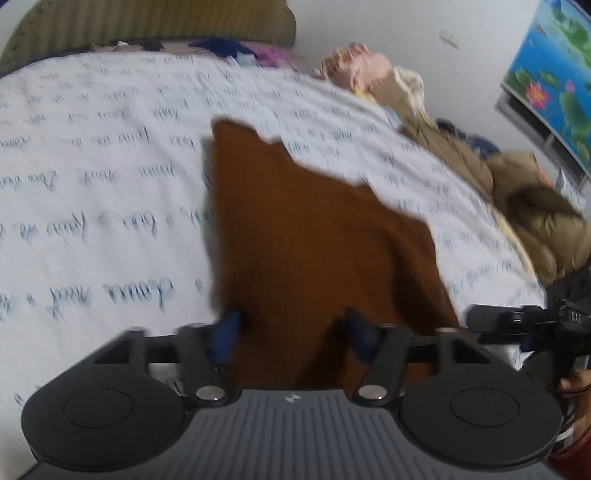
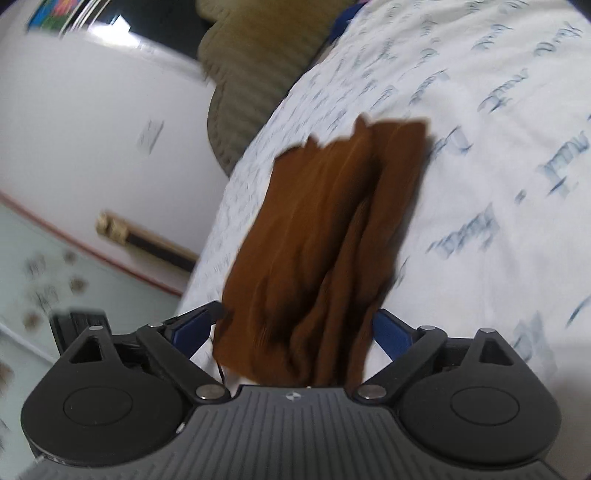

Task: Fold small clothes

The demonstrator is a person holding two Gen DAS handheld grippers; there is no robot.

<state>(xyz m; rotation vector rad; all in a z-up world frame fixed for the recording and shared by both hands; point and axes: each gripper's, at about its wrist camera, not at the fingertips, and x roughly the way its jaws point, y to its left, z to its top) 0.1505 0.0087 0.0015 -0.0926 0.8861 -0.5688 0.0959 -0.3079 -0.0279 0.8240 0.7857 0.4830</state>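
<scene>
Left hand-held gripper [image 1: 291, 334] released, right hand-held gripper [image 2: 295, 328] released, brown garment [image 1: 314, 236] between both, on bedsheet [image 1: 92, 177].

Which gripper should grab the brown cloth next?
Probably the right hand-held gripper. Its open jaws stand on either side of the near end of the brown cloth. The left hand-held gripper sits over the cloth's flat middle, near one side edge.

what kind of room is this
Most likely a bedroom: a brown garment lies on a bed whose white bedspread bears script lettering, with an olive pillow at its head and a tan jacket alongside.
</scene>
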